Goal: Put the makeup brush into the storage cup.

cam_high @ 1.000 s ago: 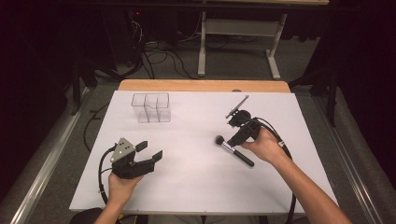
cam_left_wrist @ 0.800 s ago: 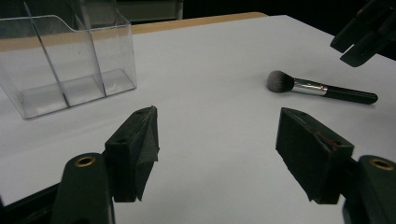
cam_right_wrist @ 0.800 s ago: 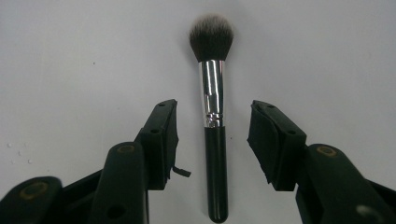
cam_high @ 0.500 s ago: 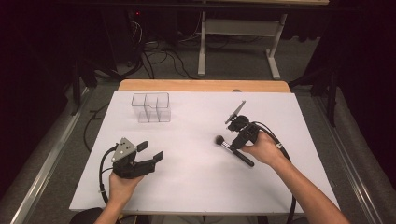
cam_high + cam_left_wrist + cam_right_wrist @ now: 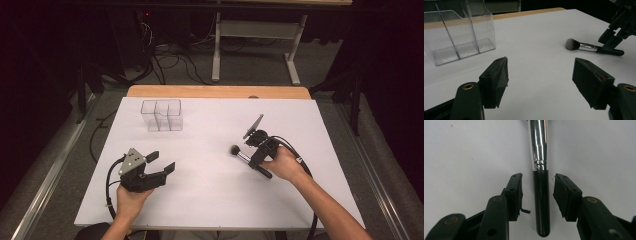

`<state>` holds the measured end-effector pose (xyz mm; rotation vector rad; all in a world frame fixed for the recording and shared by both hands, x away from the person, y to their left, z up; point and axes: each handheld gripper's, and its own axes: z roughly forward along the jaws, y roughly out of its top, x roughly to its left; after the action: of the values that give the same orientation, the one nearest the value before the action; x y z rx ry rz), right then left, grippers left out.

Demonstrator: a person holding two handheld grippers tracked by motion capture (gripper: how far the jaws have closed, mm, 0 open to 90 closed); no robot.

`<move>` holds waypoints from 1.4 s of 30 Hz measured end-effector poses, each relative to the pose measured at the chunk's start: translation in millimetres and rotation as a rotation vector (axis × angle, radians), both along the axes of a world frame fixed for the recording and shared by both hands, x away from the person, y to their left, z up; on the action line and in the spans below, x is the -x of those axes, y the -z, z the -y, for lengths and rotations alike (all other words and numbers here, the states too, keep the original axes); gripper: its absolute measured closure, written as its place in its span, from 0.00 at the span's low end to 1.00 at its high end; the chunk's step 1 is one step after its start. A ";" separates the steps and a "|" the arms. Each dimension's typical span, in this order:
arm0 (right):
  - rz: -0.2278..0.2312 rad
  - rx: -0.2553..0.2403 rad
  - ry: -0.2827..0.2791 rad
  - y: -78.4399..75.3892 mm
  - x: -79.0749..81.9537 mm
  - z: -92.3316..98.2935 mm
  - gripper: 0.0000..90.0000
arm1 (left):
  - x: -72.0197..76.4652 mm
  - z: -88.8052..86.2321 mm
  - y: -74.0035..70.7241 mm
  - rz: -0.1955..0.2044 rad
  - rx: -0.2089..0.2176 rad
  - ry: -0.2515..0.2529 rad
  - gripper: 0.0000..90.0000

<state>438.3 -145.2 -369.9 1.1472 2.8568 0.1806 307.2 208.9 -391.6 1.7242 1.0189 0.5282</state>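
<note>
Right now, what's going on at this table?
A person works at a white table with a gripper in each hand. The right gripper is down over a makeup brush lying flat, its jaws straddling the black handle and just closing in, with small gaps still on both sides. The left gripper hovers open over bare table. A clear divided organizer stands empty at the far left.

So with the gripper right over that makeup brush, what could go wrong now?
The right gripper has been closing around the black-handled makeup brush, but gaps remain on both sides, so it is not yet held. The round handle lies flat on the white table; it could roll or skid aside as one pad touches first. Gripped so near the handle's end, the silver, bristled front might droop when lifted.
</note>
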 end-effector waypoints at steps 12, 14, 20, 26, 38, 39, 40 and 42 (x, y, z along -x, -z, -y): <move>-0.002 0.027 0.000 9.8 -3.3 -0.3 0.70 | 0.1 0.4 0.2 0.000 -0.003 0.001 0.33; -0.010 0.036 0.003 11.1 -3.0 -1.0 0.71 | -0.4 0.5 0.5 -0.004 -0.002 0.001 0.33; -0.018 0.054 0.025 15.9 -3.1 -1.2 0.73 | -0.4 1.0 0.5 -0.003 -0.003 0.002 0.33; -0.019 0.064 0.006 19.5 -2.3 -1.6 0.74 | -0.5 1.0 0.7 -0.004 -0.006 0.002 0.33; -0.013 0.106 0.029 20.8 2.4 -6.9 0.82 | -1.6 1.3 1.4 -0.012 -0.008 0.004 0.33; -0.006 0.105 -0.006 21.3 1.1 -6.3 0.83 | -1.7 1.4 1.4 -0.011 -0.005 0.004 0.33; -0.006 0.105 -0.006 21.3 1.1 -6.3 0.83 | -1.9 1.4 1.5 -0.012 -0.007 0.004 0.33; -0.018 0.107 0.014 21.0 1.9 -7.3 0.84 | -1.9 1.8 1.7 -0.014 -0.010 0.003 0.33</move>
<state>436.3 -137.9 -390.8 1.1529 2.8339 0.0162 309.1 207.1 -393.3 1.7402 1.0253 0.5203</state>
